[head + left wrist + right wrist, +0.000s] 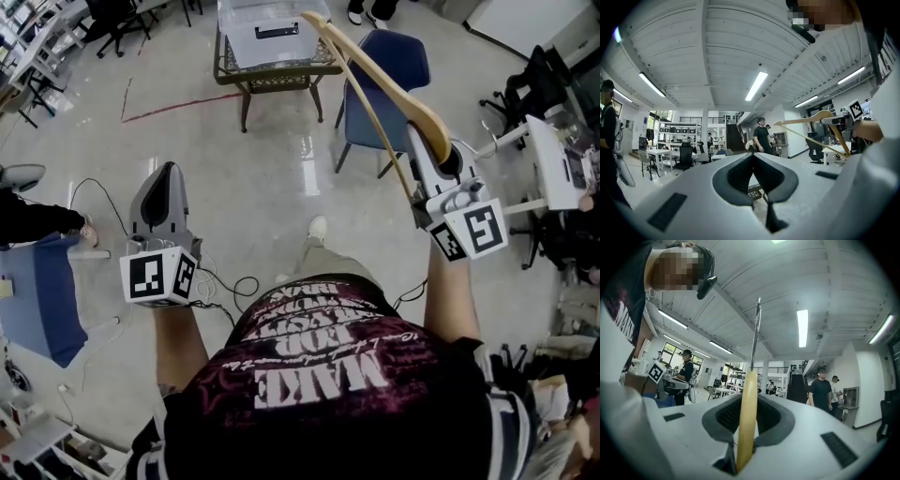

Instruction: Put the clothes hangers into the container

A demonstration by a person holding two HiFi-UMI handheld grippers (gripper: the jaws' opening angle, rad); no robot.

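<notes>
a: where's the wooden hanger (375,84) right now?

b: in the right gripper (439,150), at the right of the head view. its jaws are clenched on the hanger's wooden body. in the right gripper view the pale wood stands edge-on between the 2 jaws, and the metal hook (756,329) rises toward the top of the frame.

a: and how does it lie in the head view?

b: it runs from the jaws up and left toward the top centre, held in the air above the floor (272,178). in the picture its far end overlaps the container's right corner, and its middle crosses the blue chair (398,56).

a: the container?

b: a clear container (246,42) at the top centre, sitting on a small worktop (281,80) with a lattice rim. the hanger is not in it. i can't tell whether its tip is over the container or short of it.

a: and the other side?

b: the left gripper (167,173) is left of centre, held over the floor, well apart from the hanger. in the left gripper view its 2 jaws meet tip to tip with nothing between them. the hanger shows at the right of that frame.
</notes>
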